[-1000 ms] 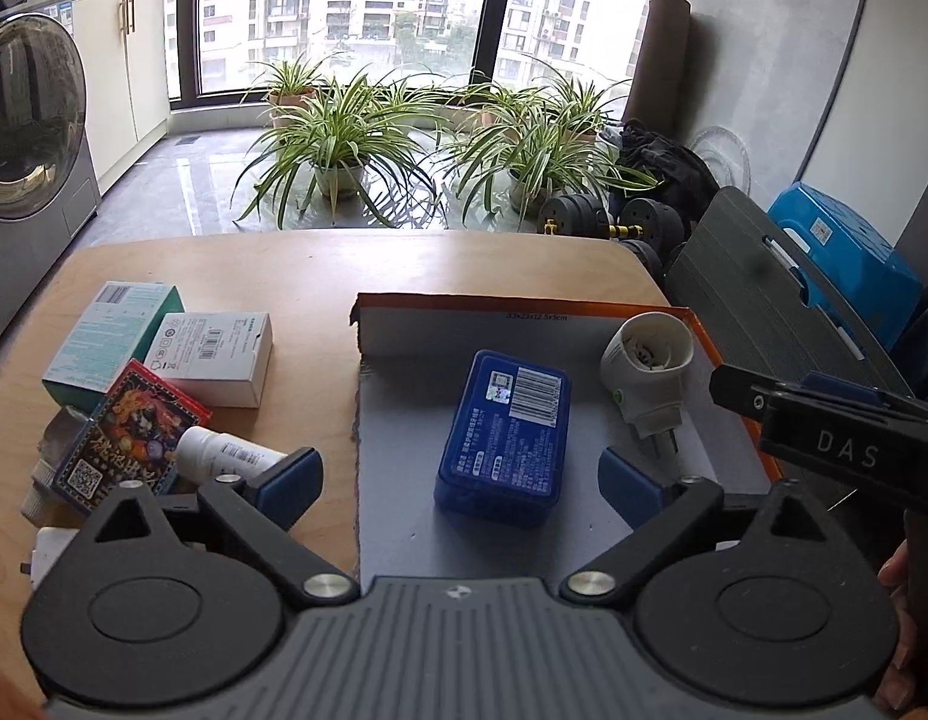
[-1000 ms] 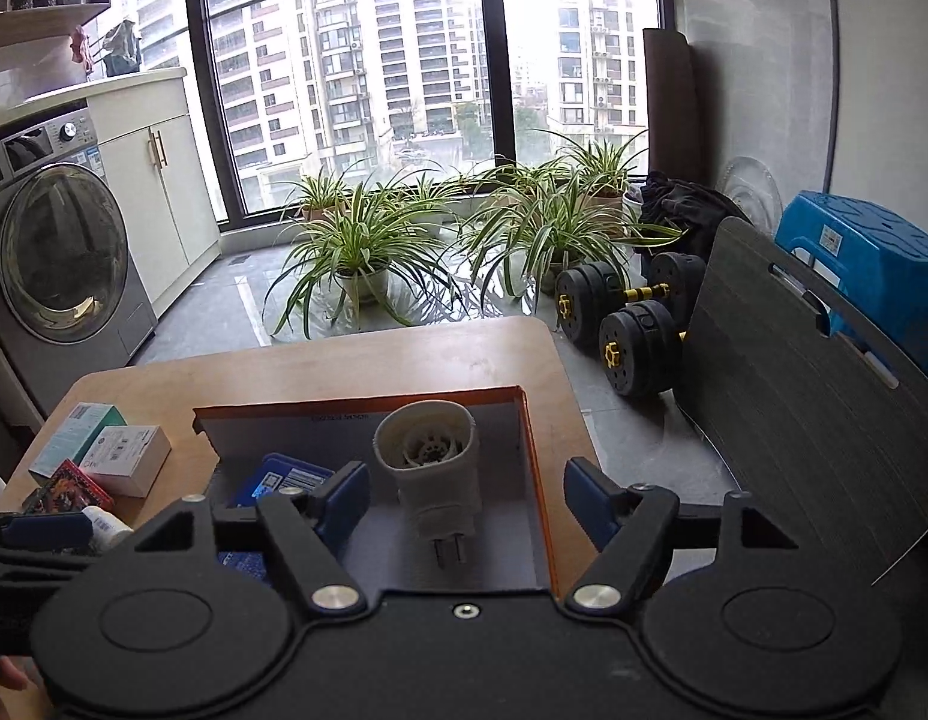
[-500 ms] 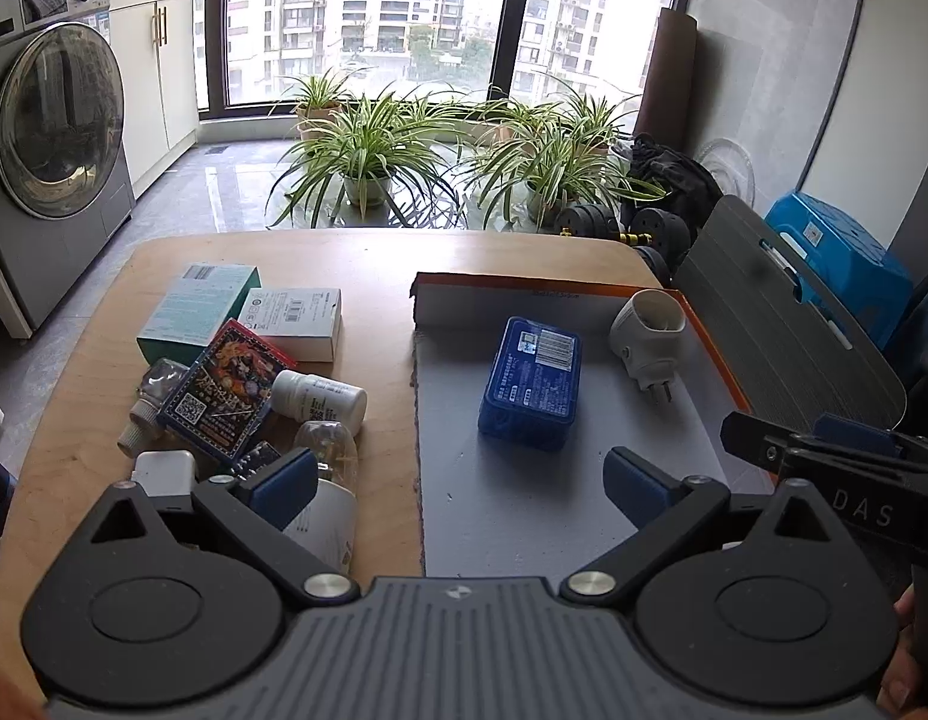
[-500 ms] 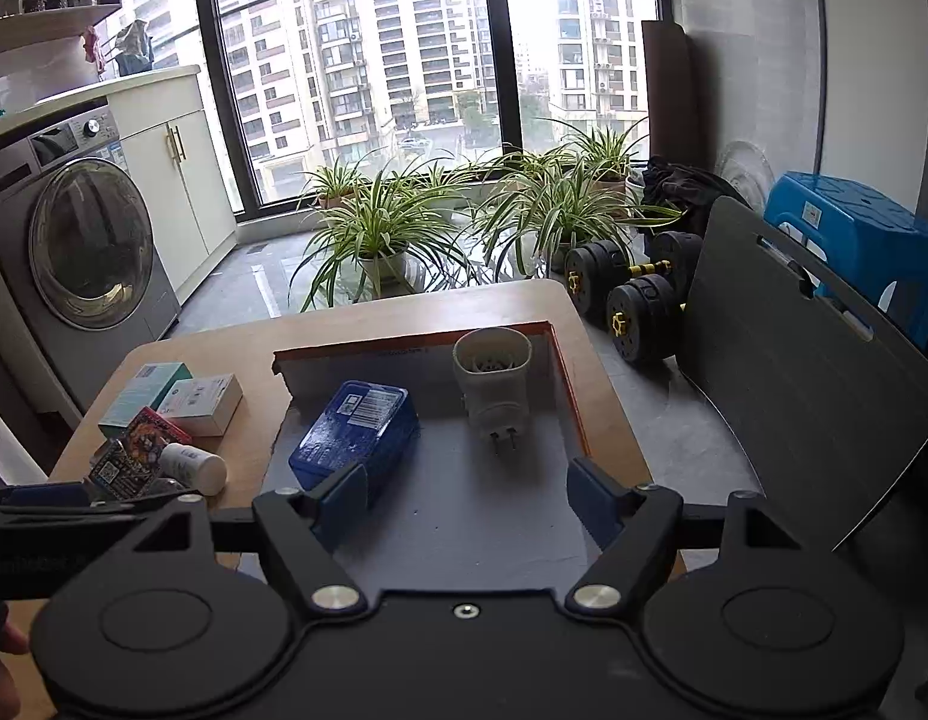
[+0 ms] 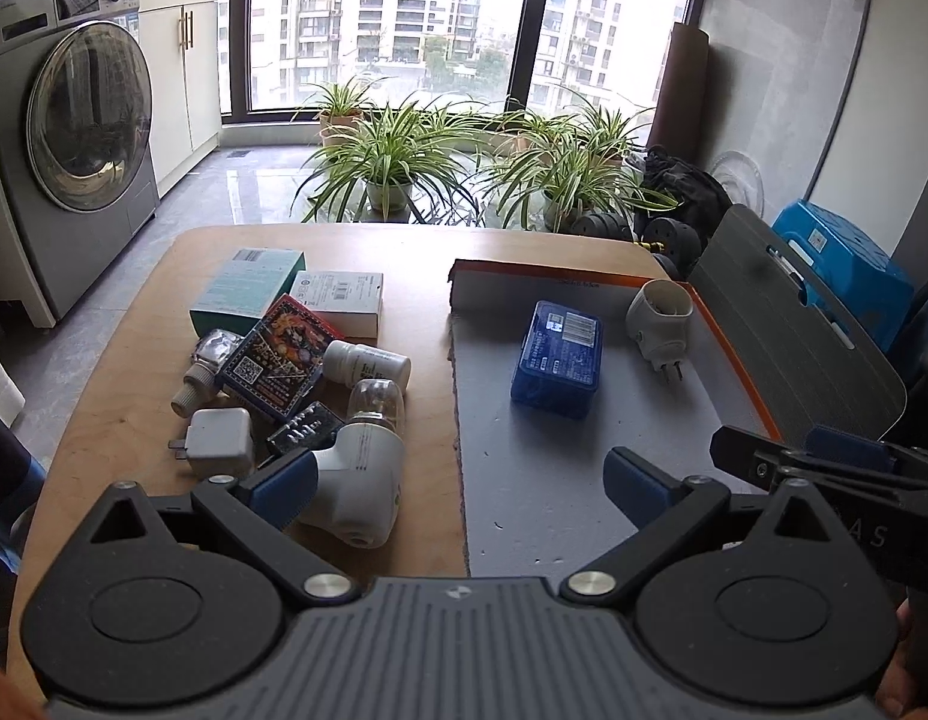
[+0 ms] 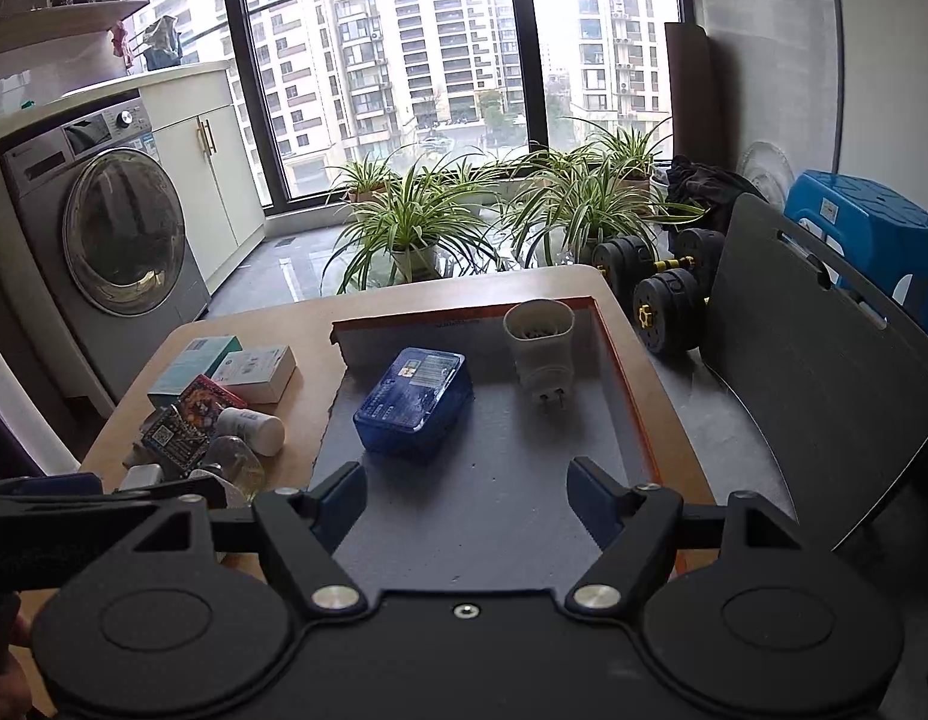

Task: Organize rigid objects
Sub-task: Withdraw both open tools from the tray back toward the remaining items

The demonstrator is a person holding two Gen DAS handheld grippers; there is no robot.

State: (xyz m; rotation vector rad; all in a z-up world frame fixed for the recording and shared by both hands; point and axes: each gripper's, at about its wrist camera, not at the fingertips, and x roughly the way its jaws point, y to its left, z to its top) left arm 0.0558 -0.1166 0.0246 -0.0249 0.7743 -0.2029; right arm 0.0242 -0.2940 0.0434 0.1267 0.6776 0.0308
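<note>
I hold both the left gripper (image 5: pixel 458 474) and right gripper (image 6: pixel 466 489) spread wide and empty; left of the tray (image 5: pixel 583 468), the white nightlight (image 5: pixel 359 474) leans among clutter, so a careless grab may scatter its neighbours

Daylight comes through tall windows (image 6: pixel 452 72); potted plants (image 5: pixel 392 156) stand on grey floor (image 5: pixel 254 192), washing machine (image 5: pixel 74 138) at left.

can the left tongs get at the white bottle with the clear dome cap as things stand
Probably yes. The left tongs are open and empty, and the white bottle with the clear dome cap lies on its side right by the left finger, with nothing on top; a small leftward shift should bracket it.
</note>
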